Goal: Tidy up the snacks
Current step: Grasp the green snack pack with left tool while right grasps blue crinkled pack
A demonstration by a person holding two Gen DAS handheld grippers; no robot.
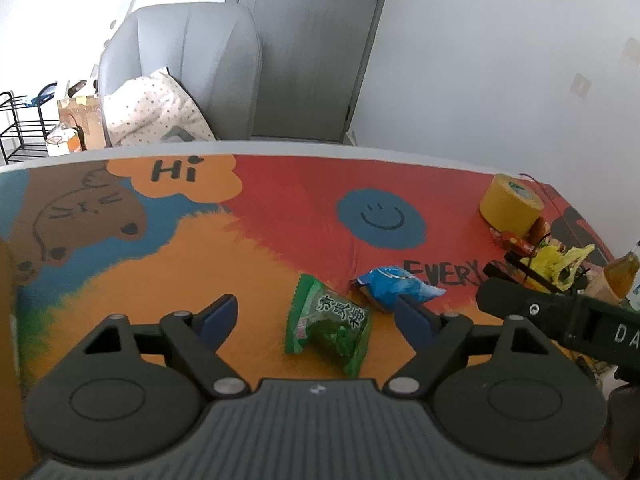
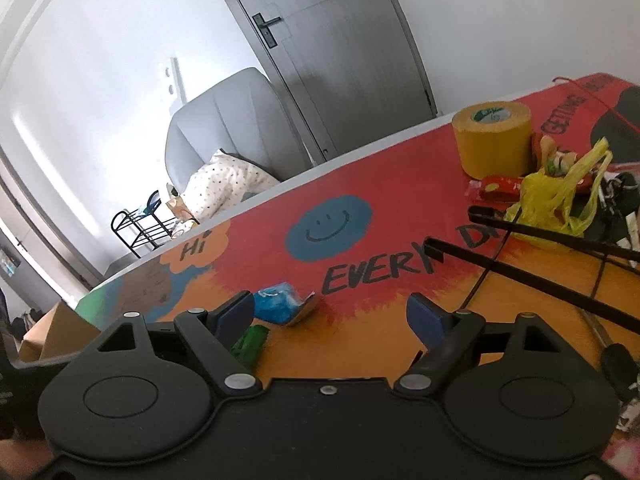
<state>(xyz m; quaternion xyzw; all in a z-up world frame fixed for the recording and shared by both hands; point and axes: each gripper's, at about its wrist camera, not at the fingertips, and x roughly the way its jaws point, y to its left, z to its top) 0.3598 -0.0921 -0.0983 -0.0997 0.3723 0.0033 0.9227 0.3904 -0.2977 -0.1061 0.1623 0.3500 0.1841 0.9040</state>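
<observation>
Green snack packet (image 1: pixel 328 322) and blue snack packet (image 1: pixel 394 285): glossy crinkled plastic; tablecloth (image 1: pixel 280 216): matt printed cloth.

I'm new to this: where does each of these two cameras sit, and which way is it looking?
Left wrist view: on the left gripper, looking forward and down over its open jaws at the crinkled green snack packet on the colourful painted tablecloth; the right gripper's black body shows at the right.
Right wrist view: on the right gripper, jaws open, facing the same table.
Both show the crumpled blue snack packet, yellow tape roll and grey door.
</observation>
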